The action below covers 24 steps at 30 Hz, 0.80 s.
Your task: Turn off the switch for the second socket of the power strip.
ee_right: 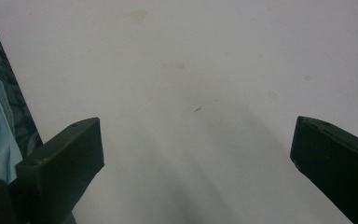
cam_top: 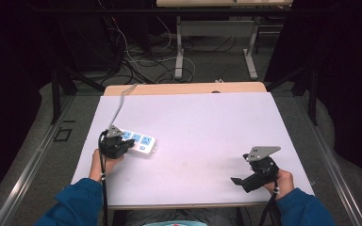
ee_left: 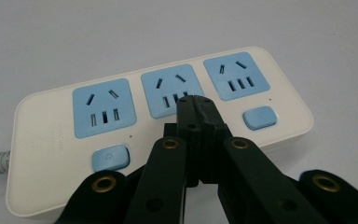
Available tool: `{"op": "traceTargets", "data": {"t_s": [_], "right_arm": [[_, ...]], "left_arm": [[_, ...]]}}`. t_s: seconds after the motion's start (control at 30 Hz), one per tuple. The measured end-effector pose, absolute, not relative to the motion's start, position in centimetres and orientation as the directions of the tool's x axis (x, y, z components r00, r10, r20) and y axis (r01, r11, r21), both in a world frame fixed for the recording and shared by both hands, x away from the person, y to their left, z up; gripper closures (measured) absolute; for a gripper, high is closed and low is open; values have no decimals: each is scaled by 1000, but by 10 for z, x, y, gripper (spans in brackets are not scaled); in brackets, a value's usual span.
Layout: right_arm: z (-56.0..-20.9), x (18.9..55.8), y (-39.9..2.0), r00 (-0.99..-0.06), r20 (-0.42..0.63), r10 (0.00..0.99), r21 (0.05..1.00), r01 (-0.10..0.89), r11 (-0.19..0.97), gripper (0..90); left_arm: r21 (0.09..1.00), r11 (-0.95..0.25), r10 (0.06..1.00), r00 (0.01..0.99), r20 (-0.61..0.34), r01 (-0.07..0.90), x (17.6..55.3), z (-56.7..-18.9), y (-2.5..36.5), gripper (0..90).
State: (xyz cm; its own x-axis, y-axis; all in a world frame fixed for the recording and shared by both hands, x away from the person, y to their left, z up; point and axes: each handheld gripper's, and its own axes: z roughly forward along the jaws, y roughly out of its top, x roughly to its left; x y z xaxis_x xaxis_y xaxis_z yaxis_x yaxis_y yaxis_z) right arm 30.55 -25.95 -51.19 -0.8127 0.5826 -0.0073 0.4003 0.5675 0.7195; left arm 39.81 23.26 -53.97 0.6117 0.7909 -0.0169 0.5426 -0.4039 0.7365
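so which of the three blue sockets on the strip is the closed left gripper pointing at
The middle socket of the power strip. The shut left gripper has its tips at that socket's lower edge, while the sockets on either side sit clear of it.

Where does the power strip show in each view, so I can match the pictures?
High view: the power strip lies at the table's left, by the left tongs.
Left gripper view: the power strip spans the middle, the shut left tongs over its middle socket.
Right gripper view: open right tongs over bare white table.
Shared landmark: the white table.
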Motion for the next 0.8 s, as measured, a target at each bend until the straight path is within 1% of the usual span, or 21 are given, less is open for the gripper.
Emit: {"op": "traceTargets", "data": {"t_s": [0.8], "right_arm": [[-512,305,-259,-812,-10,584,721,399,567,19]], "left_arm": [[740,-418,788,616,6,527,398,-540,232,900]]}}
